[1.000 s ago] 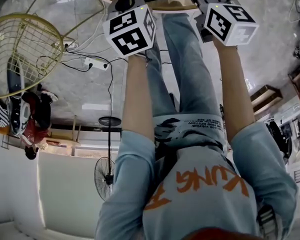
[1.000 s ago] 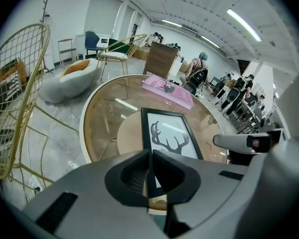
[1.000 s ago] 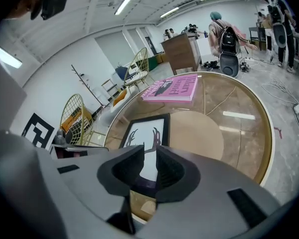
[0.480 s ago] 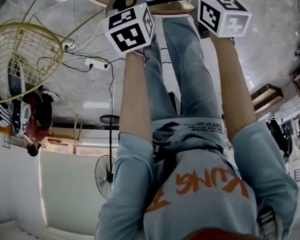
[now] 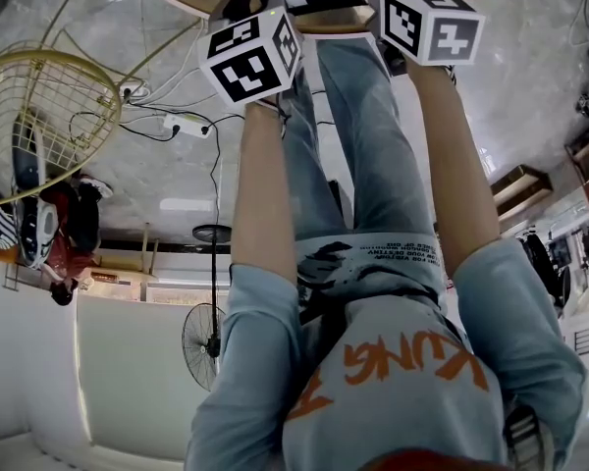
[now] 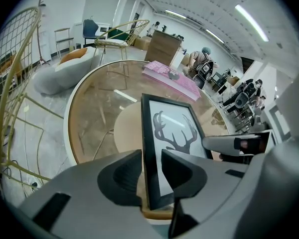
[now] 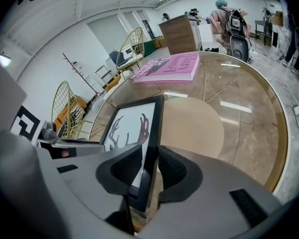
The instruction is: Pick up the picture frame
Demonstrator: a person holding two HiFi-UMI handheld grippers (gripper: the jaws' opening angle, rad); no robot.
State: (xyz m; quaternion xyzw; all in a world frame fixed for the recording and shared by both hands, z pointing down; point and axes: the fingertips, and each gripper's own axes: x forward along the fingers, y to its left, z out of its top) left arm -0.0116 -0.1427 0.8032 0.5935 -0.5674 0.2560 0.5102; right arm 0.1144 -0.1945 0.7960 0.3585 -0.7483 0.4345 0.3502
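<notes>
The picture frame (image 6: pixel 172 133), black-railed with an antler print on white, sits at the near edge of the round glass-topped table (image 6: pixel 94 108), its lower end over the wooden rim; whether it lies flat or leans cannot be determined. The left gripper (image 6: pixel 151 158) straddles its left rail and the right gripper (image 7: pixel 149 153) its right rail. Both sets of jaws are closing with a rail between them, and a sliver of gap shows, so no firm clamp is established. Assessed risks: both holds are low on narrow rails, so unequal closing or an uneven lift would likely twist the frame or let one side slip. The inner pad on each side bears toward the glazing, which may be slick. A slip this near the rim could drop the frame off the table. A pink book (image 7: pixel 172 66) lies well beyond, its dark cover lettering too small to read. The person's shirt (image 5: pixel 402 361) carries orange letters, inverted in the head view, reading "KUNG"; the waistband print is illegible. The marker cubes (image 5: pixel 253 57) show only coded squares.
</notes>
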